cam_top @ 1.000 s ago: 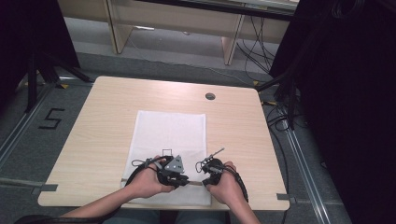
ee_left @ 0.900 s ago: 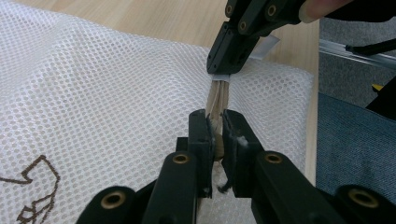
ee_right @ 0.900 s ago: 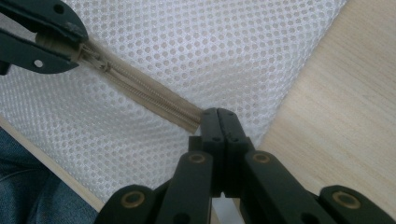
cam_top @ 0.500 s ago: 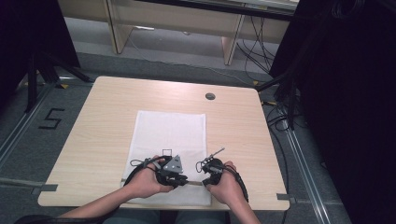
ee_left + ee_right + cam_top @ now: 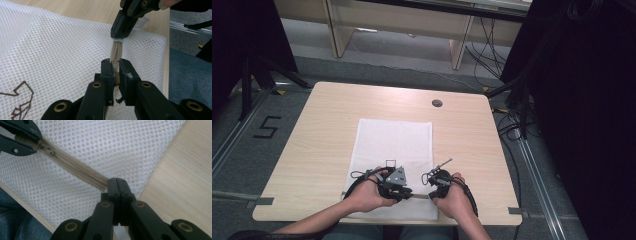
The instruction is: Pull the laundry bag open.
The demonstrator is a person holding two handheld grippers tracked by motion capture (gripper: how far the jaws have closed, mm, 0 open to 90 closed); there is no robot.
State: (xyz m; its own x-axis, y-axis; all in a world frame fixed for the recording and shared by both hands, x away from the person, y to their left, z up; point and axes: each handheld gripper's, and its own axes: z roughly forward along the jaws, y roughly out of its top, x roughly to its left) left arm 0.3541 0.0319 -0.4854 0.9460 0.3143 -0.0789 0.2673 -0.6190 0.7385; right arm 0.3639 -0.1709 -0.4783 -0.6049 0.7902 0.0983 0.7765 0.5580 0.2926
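Currently both grippers pinch the zipper [image 5: 75, 168] of the mesh bag [image 5: 394, 142] — left gripper [image 5: 114, 68] at the slider [image 5: 47, 151], right gripper [image 5: 116, 185] at the tape's end, zipper running straight between them.

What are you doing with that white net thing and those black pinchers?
A person is working on a white mesh laundry bag lying flat on a wooden table. Both grippers are clamped on its beige zipper at the near edge: the left gripper by the slider, the right gripper on the zipper's end.
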